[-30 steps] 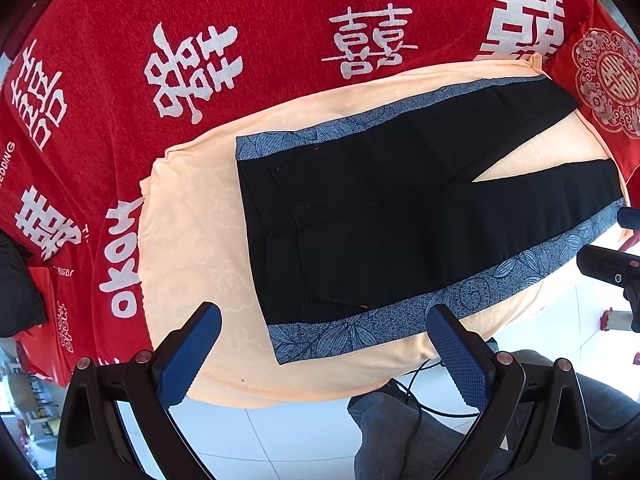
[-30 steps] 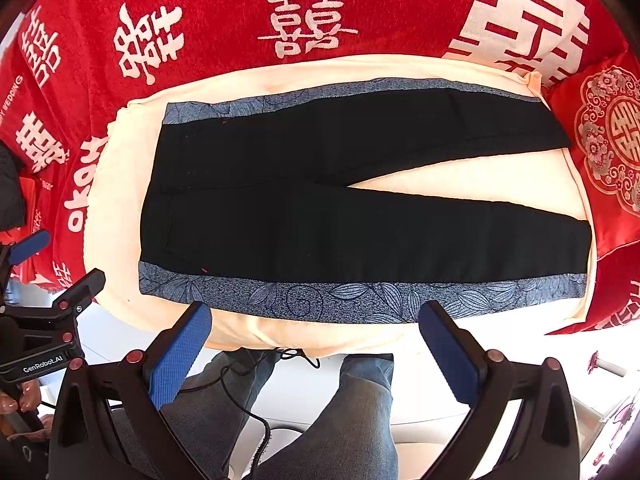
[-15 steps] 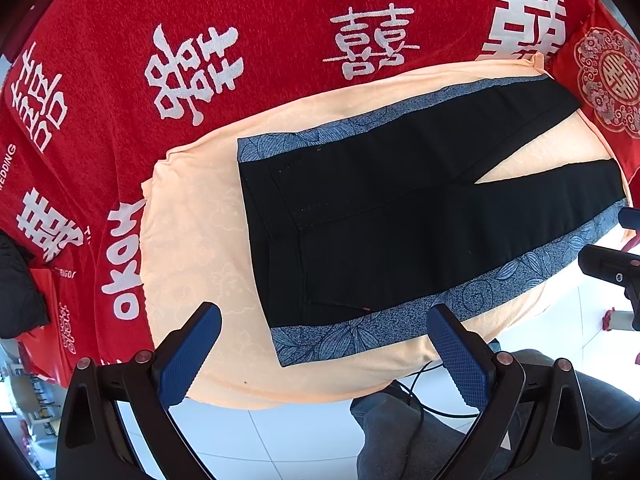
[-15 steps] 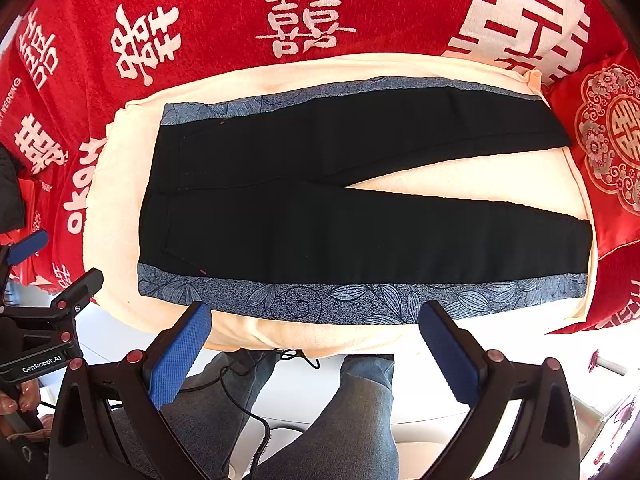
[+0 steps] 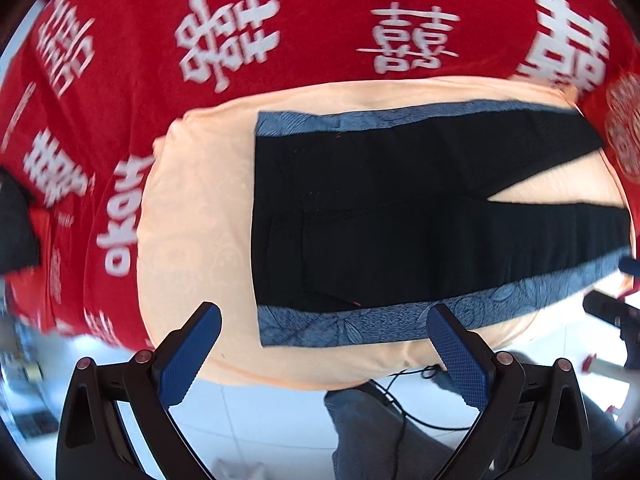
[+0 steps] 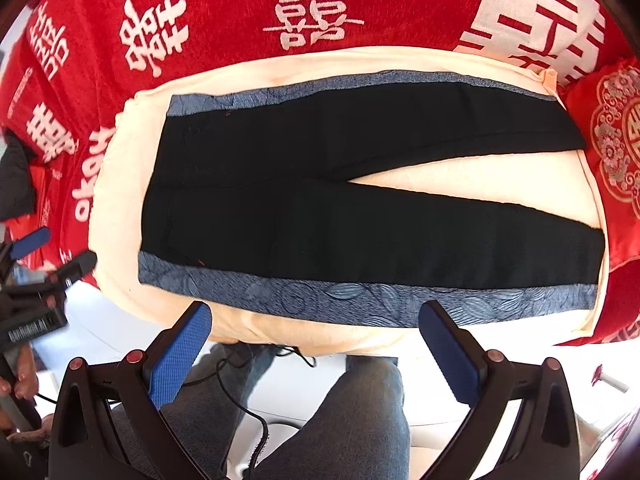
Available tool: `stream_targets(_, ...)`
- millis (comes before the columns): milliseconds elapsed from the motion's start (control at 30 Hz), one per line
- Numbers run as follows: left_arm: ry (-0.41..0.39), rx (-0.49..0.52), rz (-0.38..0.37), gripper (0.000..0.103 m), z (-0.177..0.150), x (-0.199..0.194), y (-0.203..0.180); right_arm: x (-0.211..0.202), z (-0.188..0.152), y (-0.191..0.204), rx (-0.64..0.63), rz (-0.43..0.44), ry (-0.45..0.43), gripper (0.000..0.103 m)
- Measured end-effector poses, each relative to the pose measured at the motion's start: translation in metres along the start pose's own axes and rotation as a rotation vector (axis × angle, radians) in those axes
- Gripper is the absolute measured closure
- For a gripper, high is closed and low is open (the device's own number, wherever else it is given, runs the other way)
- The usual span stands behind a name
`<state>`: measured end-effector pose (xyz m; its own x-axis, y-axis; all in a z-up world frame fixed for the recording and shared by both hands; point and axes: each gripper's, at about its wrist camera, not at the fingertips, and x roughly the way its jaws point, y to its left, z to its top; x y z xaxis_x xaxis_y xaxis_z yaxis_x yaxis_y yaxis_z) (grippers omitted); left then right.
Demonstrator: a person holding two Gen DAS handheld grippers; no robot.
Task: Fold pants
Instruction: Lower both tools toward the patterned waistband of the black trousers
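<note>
Black pants (image 6: 320,208) with blue leaf-patterned side stripes lie flat on a cream cushion (image 6: 120,184), waistband to the left, the two legs spread apart to the right. In the left wrist view the pants (image 5: 400,220) show their waist end closest. My left gripper (image 5: 322,336) hangs open over the near waist corner and near side stripe, holding nothing. My right gripper (image 6: 314,332) stands open above the near stripe at the middle of the near leg, empty. Both grippers hover above the cloth without touching it.
A red cloth (image 6: 224,8) with white characters covers the surface around the cushion. A red embroidered pillow (image 6: 616,148) sits at the right. The person's jeans-clad legs (image 6: 360,412) and a black cable (image 6: 240,364) are below, over white floor tiles.
Both grippers have moved closer to the pants' near edge; the left view has swung sharply and is blurred. The pants lie unchanged.
</note>
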<state>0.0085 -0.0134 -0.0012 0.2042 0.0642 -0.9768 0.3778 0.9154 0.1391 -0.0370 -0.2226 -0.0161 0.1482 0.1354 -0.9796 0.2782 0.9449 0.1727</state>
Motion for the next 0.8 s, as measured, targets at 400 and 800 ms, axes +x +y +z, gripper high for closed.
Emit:
stream_targets(400,0.073,-0.186,-0.022,0.0,-0.038,0.009,-0.025,0.022,0.001,-0.025,-0.138,-0.031,0.049,0.0)
stream_targets(800,0.063,-0.159,-0.073,0.0,-0.043,0.093,-0.01,0.094,-0.007,-0.004,-0.1,-0.022,0.055,0.0)
